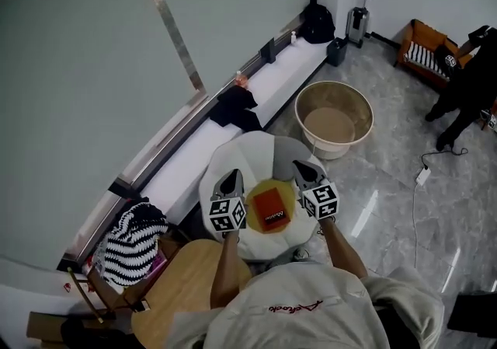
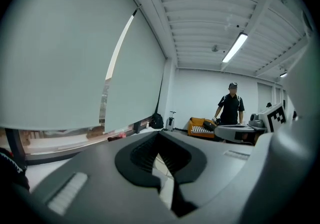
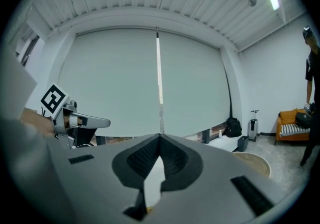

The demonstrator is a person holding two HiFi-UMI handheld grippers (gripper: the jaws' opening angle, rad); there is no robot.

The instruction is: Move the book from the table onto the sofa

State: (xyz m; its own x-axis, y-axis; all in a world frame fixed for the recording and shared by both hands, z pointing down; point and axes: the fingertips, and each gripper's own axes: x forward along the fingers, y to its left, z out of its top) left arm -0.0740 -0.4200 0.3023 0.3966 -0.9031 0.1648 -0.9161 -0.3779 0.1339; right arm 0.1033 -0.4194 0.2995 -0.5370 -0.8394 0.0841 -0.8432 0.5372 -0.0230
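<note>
A red book (image 1: 270, 208) lies flat on a yellow cushion (image 1: 273, 186) atop the round white sofa seat (image 1: 252, 155). My left gripper (image 1: 231, 179) is held to the left of the book and my right gripper (image 1: 304, 169) to its right, both raised above the seat and apart from the book. In the left gripper view the left gripper (image 2: 159, 132) has its jaws shut with nothing between them. The right gripper (image 3: 160, 135) likewise shows shut, empty jaws pointing toward the window blind. The round wooden table (image 1: 182, 277) is below left, near my body.
A beige tub (image 1: 334, 116) stands on the floor beyond the seat. A white window ledge (image 1: 233, 118) runs along the left with dark cloth on it. A striped bag (image 1: 132, 242) sits by the table. A person (image 1: 466, 83) stands near an orange chair (image 1: 423, 48).
</note>
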